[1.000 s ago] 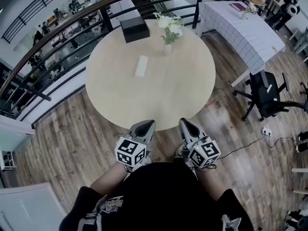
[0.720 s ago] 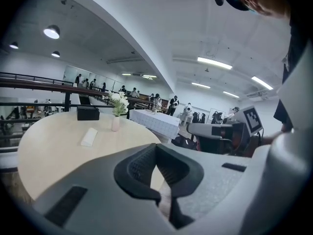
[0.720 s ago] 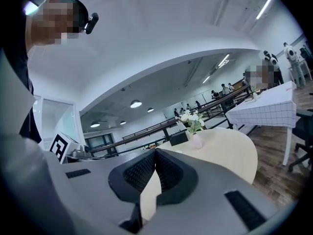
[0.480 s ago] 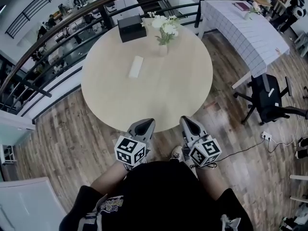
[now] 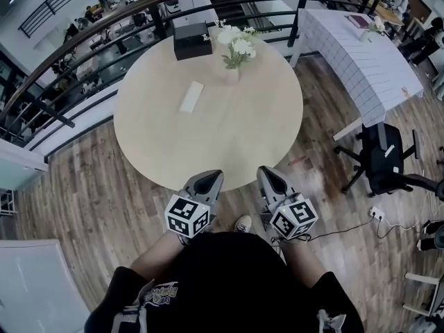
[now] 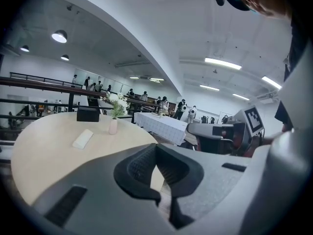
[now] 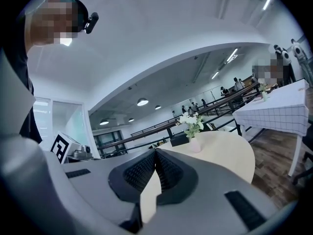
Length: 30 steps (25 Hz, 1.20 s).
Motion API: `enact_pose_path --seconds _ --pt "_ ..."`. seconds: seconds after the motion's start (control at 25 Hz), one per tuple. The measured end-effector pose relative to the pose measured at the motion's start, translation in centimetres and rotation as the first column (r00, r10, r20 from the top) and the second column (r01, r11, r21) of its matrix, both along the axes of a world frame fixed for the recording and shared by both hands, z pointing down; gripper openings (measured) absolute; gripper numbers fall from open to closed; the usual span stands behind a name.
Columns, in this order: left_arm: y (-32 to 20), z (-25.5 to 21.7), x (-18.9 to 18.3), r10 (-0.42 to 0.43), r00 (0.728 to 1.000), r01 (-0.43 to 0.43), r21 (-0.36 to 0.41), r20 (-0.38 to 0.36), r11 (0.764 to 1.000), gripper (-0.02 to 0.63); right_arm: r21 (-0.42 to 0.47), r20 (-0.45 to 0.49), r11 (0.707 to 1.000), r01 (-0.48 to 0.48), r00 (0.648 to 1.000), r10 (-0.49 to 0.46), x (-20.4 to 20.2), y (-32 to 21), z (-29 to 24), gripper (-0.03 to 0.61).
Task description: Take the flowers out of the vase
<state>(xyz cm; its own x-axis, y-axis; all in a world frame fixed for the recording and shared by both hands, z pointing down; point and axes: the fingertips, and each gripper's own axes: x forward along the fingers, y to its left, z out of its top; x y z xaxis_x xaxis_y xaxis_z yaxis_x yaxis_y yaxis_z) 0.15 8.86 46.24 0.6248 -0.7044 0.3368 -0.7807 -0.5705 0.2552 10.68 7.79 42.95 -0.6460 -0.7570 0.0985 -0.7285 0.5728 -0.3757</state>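
- Left claw (image 5: pixel 207 180): closed. The left gripper view shows both jaws pressed together with nothing between them.
- Right claw (image 5: pixel 269 176): closed. The right gripper view shows its jaws meeting along their length, gripping nothing.
- Both claws are held side by side, close to the person's body, with their tips at the near edge of the desk (image 5: pixel 208 134). Each points across the desk top.
- Flowers (image 5: pixel 237 40): white blooms on green stems, standing in the vase (image 5: pixel 232 74). The bunch is upright and seated in the vase mouth.
- The vase stands upright on the far part of the desk, well apart from both claws. Neither claw touches the vase or the flowers.
- Box (image 5: pixel 192 40): black, on the far edge of the desk, just left of the flowers in the head view.
- Block (image 5: pixel 191 96): white and oblong, lying flat on the desk, nearer than the box and left of the vase.
- Second desk (image 5: pixel 361 57): covered by a checked cloth, standing to the right beyond the round desk.
- Chair (image 5: pixel 383 157): black office type, on the wood floor (image 5: pixel 90 193) to the right of the round desk.
- Railing (image 5: pixel 83 44): dark and curved, running behind the desk.
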Motion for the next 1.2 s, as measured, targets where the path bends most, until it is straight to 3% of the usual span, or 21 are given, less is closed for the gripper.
enact_pose_path --seconds 0.6,1.2 --pt "-0.6 0.2 2.0 -0.095 0.995 0.096 -0.023 0.028 0.995 0.007 -0.025 0.031 0.996 0.08 0.996 -0.079 2.3 -2.5 0.5 0.021" --pt "-5.6 -0.8 -1.5 -0.061 0.998 0.061 -0.004 0.015 0.998 0.007 -0.018 0.022 0.999 0.038 0.999 -0.037 -1.0 -6.7 -0.5 0.021"
